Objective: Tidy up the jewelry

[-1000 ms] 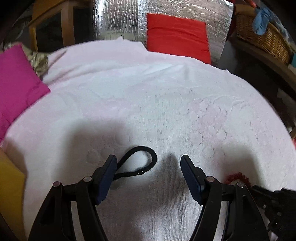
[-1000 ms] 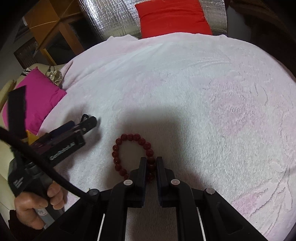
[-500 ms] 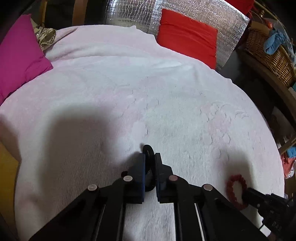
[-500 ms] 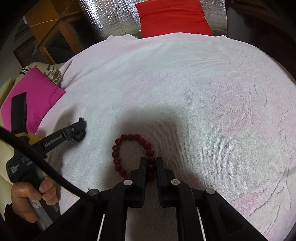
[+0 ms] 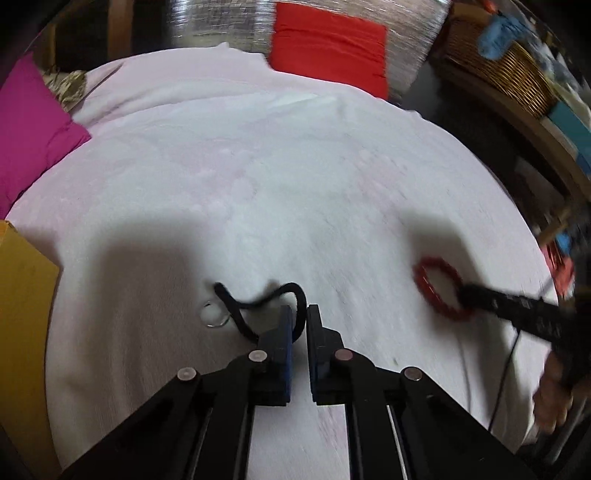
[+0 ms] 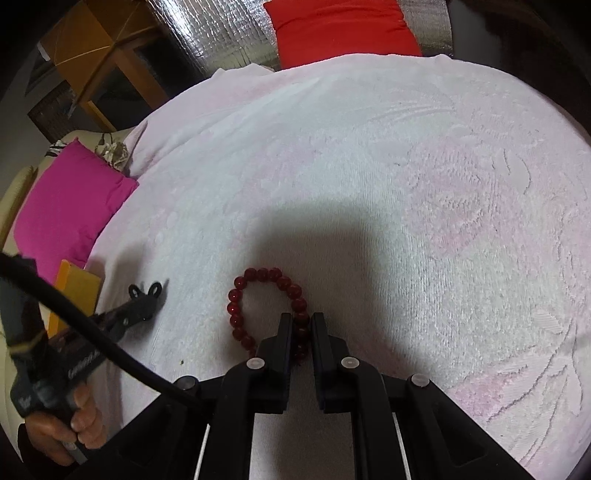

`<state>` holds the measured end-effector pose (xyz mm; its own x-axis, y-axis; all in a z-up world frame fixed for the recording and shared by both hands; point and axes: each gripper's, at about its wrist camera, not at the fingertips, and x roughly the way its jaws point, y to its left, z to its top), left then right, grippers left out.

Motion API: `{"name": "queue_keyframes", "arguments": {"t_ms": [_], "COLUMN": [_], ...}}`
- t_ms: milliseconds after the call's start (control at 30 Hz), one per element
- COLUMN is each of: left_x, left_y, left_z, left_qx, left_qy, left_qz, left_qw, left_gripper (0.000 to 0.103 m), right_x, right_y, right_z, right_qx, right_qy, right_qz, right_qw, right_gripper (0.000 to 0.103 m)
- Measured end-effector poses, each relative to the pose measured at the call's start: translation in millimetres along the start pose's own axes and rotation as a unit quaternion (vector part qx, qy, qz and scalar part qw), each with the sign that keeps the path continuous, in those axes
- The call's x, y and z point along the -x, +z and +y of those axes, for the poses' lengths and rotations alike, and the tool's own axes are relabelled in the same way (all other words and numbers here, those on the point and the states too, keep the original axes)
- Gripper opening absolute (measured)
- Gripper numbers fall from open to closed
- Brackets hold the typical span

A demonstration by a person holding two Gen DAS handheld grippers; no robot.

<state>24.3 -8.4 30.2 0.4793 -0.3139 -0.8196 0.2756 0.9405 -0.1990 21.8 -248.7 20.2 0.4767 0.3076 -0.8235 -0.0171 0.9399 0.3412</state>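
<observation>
Currently: left hand-held gripper (image 5: 298, 320) clamps black cord (image 5: 258, 301) on the pink towel (image 5: 295, 166); right hand-held gripper (image 6: 301, 328) pinches red bead bracelet (image 6: 266, 306). Risk: limp cord slips free; elastic may snap.

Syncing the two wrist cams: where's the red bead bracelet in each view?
Left wrist: red bead bracelet at right of centre, blurred, with the right gripper at its near edge.
Right wrist: bracelet low centre, its right side between the right gripper's shut fingers.
Shared landmark: red cushion, top of both views.
</observation>
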Motion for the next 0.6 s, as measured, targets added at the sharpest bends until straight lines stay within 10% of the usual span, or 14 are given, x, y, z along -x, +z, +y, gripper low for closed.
{"name": "queue_keyframes", "arguments": {"t_ms": [333,467,600], "left_x": [-0.7,4.2,5.0], "left_y": [-1.2,-3.6,-1.9], "left_z": [0.9,1.4,5.9], "left_qx": [-0.017,-0.028,-0.03], "left_qy": [0.013,0.034,0.058], "left_qz": [0.02,0.017,0.016], "left_qw": [0.9996,0.9989,0.9977], "left_gripper": [0.016,0.056,0.059], "right_x": [-1.0,-2.2,-4.8], "right_y": [0.3,3.2,2.8], "right_z": [-2.8,-1.9,1.5], "right_qx": [-0.015,-0.019,-0.016], "right_qy": [0.011,0.008,-0.001], "right_qz": [0.01,0.008,0.0], "right_qw": [1.0,1.0,1.0], "right_gripper": [0.012,0.013,0.013]}}
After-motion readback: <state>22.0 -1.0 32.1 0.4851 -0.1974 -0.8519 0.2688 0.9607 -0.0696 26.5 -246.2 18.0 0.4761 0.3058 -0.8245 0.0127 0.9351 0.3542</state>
